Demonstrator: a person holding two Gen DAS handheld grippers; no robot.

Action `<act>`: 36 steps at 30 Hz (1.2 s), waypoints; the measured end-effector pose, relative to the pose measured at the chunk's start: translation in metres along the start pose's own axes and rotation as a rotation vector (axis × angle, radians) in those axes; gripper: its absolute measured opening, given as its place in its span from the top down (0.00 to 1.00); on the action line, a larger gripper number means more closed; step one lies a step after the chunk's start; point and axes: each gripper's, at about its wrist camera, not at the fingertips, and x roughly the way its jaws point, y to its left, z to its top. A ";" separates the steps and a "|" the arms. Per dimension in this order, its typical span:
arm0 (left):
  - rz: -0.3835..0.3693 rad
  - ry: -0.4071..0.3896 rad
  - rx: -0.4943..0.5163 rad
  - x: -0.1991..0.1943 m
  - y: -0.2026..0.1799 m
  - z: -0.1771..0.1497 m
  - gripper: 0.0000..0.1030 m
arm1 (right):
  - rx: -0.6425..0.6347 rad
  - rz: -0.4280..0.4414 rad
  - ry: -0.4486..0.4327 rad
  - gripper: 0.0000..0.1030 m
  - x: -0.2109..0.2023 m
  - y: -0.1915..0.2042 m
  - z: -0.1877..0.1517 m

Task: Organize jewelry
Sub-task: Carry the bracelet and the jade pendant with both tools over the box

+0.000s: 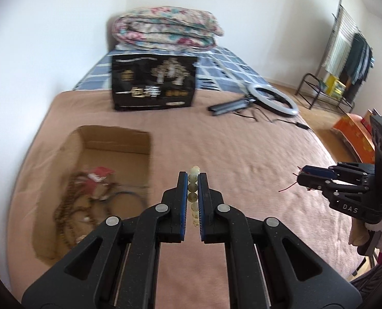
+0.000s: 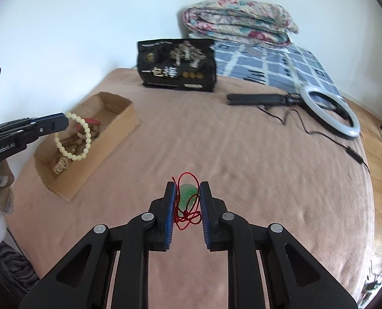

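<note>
— Carrying, is that the step in hand?

— I judge so. Going left to right: a shallow cardboard box [image 2: 108,118] lies on the left of the pink blanket [image 2: 242,154], already holding a tangle of brown bead strands and something red. The left gripper [image 1: 193,177] is pressed together on a pale bead bracelet [image 2: 75,139], which dangles as a loop above the near end of that box. Further right, the right gripper [image 2: 187,190] pinches a green pendant on red cord [image 2: 187,197], held above the open blanket, well apart from the box.

— Which way do the pieces run?

— The bracelet's long axis hangs roughly straight down from the fingertips. In the left wrist view its beads line up along the fingers, pointing away from the camera. The pendant sits upright between the pads; the cord loops above it and knots below.

— What does the next move call for?

— Probably lowering the bracelet into the box and parting the fingers, then bringing the pendant leftward.
</note>
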 end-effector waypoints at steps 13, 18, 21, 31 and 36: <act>0.106 -0.036 -0.098 -0.022 0.077 -0.012 0.95 | -0.056 0.074 -0.012 0.84 0.039 0.065 0.051; 0.139 -0.047 -0.094 -0.025 0.084 -0.016 0.95 | -0.081 0.094 -0.018 0.84 0.056 0.089 0.071; 0.148 -0.051 -0.093 -0.026 0.088 -0.017 0.95 | -0.094 0.106 -0.016 0.84 0.067 0.101 0.081; 0.155 -0.046 -0.117 -0.022 0.100 -0.018 0.95 | -0.099 0.128 0.010 0.84 0.109 0.128 0.102; 0.159 -0.045 -0.123 -0.021 0.104 -0.018 0.95 | -0.103 0.126 0.022 0.84 0.123 0.134 0.109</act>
